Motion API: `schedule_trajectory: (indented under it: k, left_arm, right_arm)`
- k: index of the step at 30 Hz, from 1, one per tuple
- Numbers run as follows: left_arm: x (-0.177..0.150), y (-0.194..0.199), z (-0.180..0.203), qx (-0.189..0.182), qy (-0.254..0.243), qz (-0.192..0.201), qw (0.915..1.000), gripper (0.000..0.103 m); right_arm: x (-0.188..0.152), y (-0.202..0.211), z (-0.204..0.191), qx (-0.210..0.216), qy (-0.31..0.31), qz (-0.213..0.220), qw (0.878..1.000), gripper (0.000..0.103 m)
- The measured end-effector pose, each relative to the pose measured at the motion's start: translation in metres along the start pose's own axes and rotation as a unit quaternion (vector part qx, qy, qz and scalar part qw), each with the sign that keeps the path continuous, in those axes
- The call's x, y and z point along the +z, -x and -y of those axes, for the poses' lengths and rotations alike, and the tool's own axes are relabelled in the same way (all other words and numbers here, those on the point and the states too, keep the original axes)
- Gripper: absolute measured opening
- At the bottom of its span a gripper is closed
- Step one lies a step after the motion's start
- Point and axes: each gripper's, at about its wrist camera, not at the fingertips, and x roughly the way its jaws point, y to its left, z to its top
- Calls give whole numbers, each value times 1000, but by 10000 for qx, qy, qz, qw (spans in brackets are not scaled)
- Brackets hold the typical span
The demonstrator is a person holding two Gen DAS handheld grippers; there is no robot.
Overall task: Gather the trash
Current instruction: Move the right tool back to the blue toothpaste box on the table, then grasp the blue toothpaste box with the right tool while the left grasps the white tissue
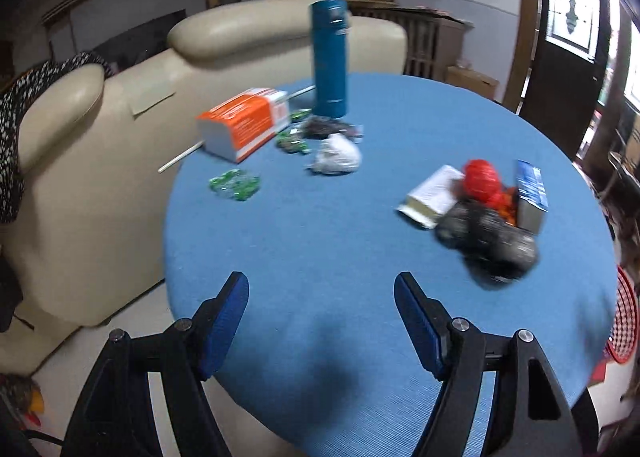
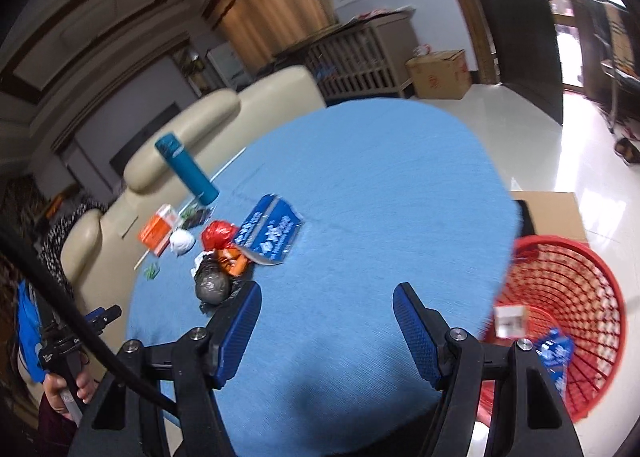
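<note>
Both left tongs (image 1: 321, 289) and right tongs (image 2: 327, 299) spread wide, holding nothing. Trash heap (image 1: 484, 209) mid-tabletop (image 1: 360, 257), red basket (image 2: 568, 297) beside the edge. Risk: toppling upright blue flask (image 1: 329, 57) or scattering loose green wrappers (image 1: 235, 184).

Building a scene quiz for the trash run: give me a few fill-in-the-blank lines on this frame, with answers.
1. The tall teal bottle stands upright on the round ____ table.
2. The basket on the floor beside the table is ____ in colour.
3. The fingers of the left gripper and of the right gripper are ____ and hold nothing.
4. The box near the bottle is white and ____.

Missing words: blue; red; open; orange
</note>
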Motion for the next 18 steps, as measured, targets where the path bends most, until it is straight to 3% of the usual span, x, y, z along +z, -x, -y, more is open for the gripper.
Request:
schedule_trajectory:
  k: [9, 18]
  left_arm:
    - [49, -48, -43, 109, 301, -88, 9994, 76]
    - [120, -117, -24, -75, -220, -199, 9995, 76]
  right_arm:
    - [54, -116, -64, -308, 7, -809, 9962, 73]
    - [84, -212, -106, -844, -307, -1342, 9869, 73]
